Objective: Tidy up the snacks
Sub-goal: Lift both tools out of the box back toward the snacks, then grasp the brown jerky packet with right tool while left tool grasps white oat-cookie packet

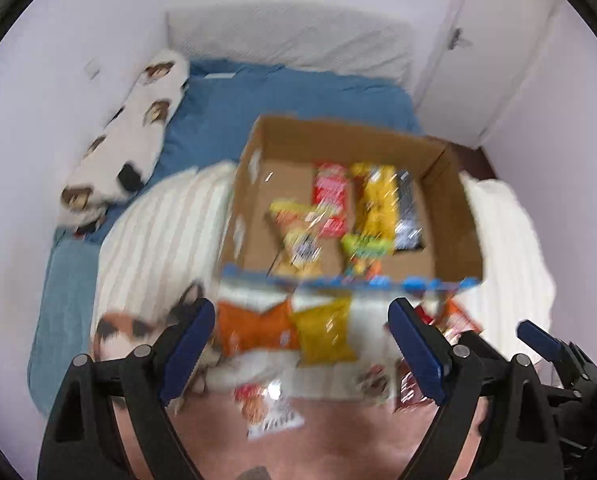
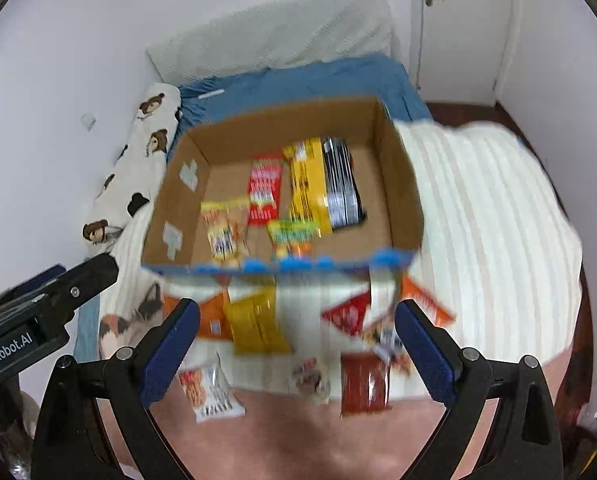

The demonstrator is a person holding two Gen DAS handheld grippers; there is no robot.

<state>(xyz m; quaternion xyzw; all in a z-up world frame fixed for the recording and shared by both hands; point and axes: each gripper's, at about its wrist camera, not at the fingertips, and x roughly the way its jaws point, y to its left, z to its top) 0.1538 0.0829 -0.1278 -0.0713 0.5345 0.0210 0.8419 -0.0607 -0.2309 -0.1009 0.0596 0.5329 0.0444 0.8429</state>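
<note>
1. A cardboard box [image 2: 394, 184] is sitting open on a bed, on a white ribbed blanket [image 2: 490, 216], with a blue strip along its near rim.
2. Inside the box, a red pack [image 2: 264, 194], a yellow pack [image 2: 308, 188] and a black pack [image 2: 342, 182] are lying side by side toward the far right, with a yellow-orange pack [image 2: 224, 228] and a green pack [image 2: 294, 232] nearer the front.
3. Loose snacks are lying on the bed just near the box: an orange bag [image 1: 254, 326] touching a yellow bag [image 1: 324, 330] to its right, a white pack [image 2: 210, 394] at near left, and a dark red pack [image 2: 364, 384] at near right.
4. The left gripper [image 1: 302, 344] is hovering above these loose snacks with its fingers [image 1: 188, 344] wide apart and holding nothing.
5. The right gripper [image 2: 296, 346] is hovering beside it over the same spot, its fingers [image 2: 426, 350] also spread wide and empty.
6. A bear-print pillow [image 1: 130, 136] is lying along the left wall, on a blue sheet [image 1: 298, 92].
7. Both views are blurring, so print on the packs is unreadable.
</note>
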